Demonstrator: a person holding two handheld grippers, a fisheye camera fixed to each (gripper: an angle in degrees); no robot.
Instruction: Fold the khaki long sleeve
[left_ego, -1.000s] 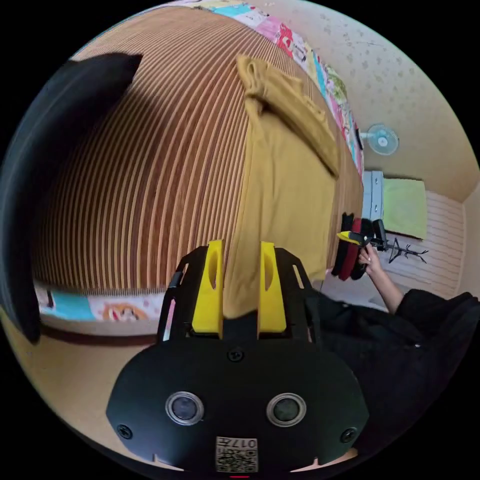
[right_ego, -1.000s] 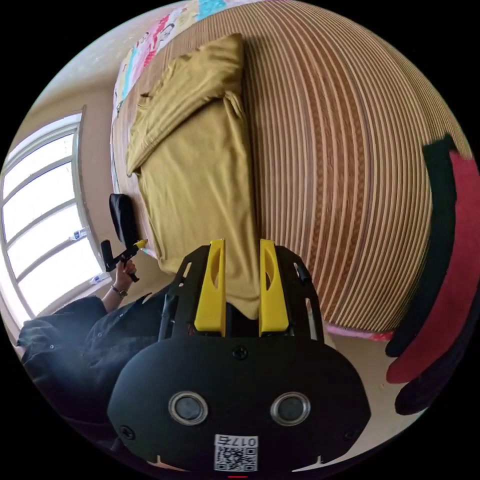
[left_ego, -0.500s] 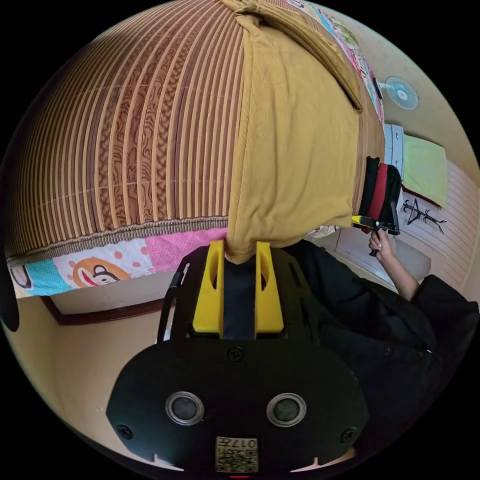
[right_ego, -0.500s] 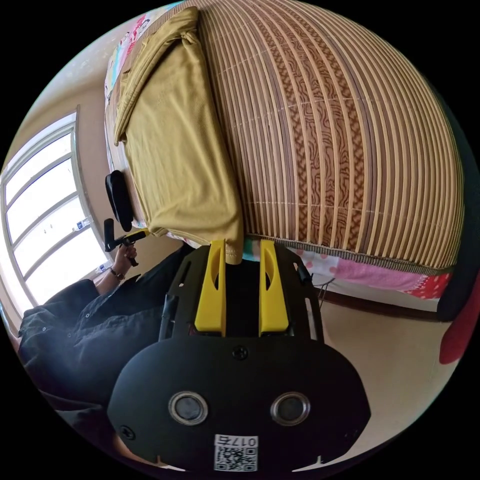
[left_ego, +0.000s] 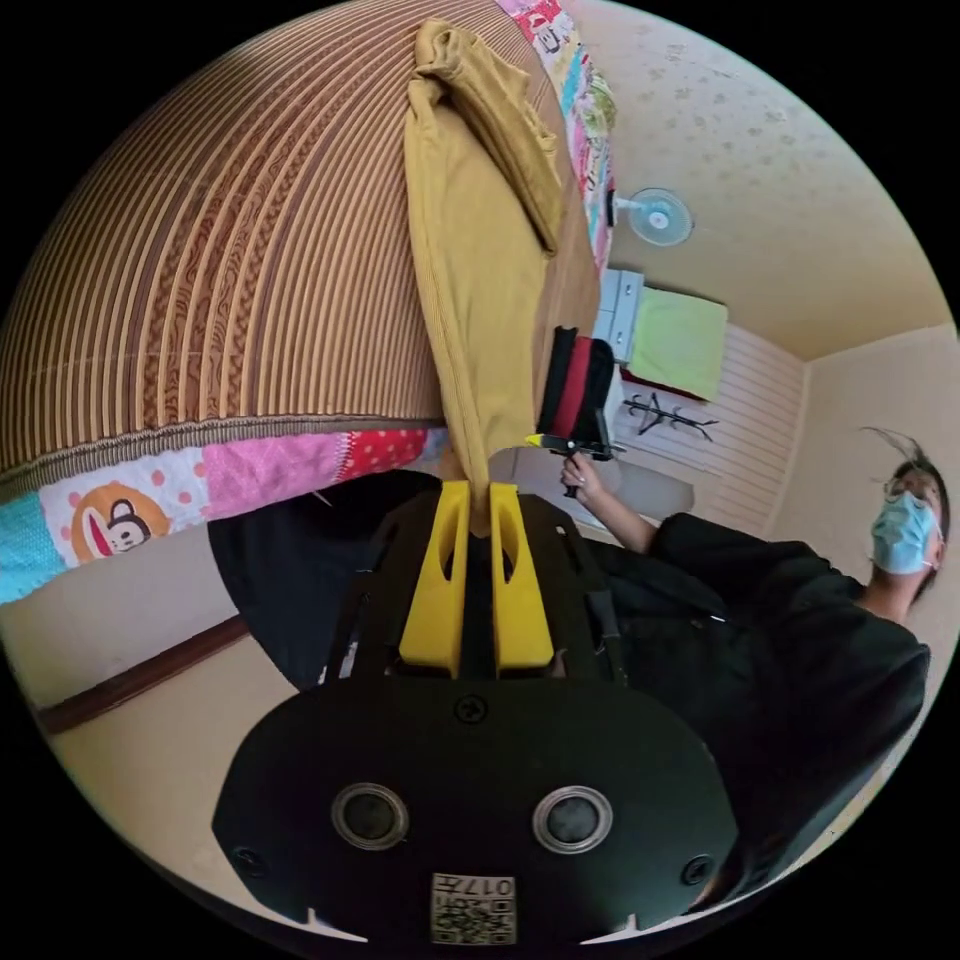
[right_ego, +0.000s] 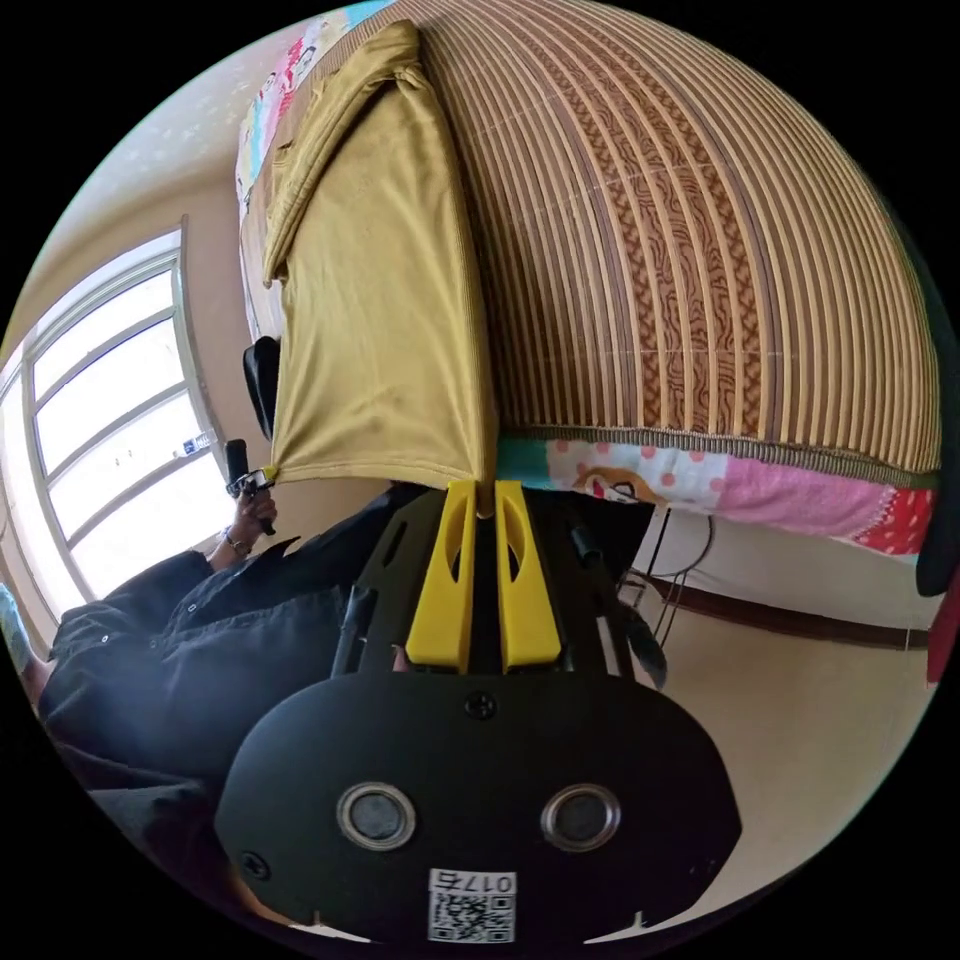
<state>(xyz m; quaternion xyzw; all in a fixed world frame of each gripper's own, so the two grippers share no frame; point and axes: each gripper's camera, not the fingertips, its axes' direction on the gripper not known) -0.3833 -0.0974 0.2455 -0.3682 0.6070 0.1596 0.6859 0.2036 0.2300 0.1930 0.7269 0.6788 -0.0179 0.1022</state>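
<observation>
Khaki long sleeve (right_ego: 375, 300) lies lengthwise on the mat (right_ego: 700, 260), far end bunched, near hem past the mat's near edge w/ left gripper (left_ego: 478, 495) & right gripper (right_ego: 484, 498) each pinching a hem corner, so it runs straight away from both.

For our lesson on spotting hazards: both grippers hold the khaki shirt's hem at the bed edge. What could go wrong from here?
1. The left gripper and right gripper pinch only thin corners of the khaki shirt; a tug could slip them free.
2. The folded sleeves at the far end may come undone if the shirt drags over the striped mat.
</observation>
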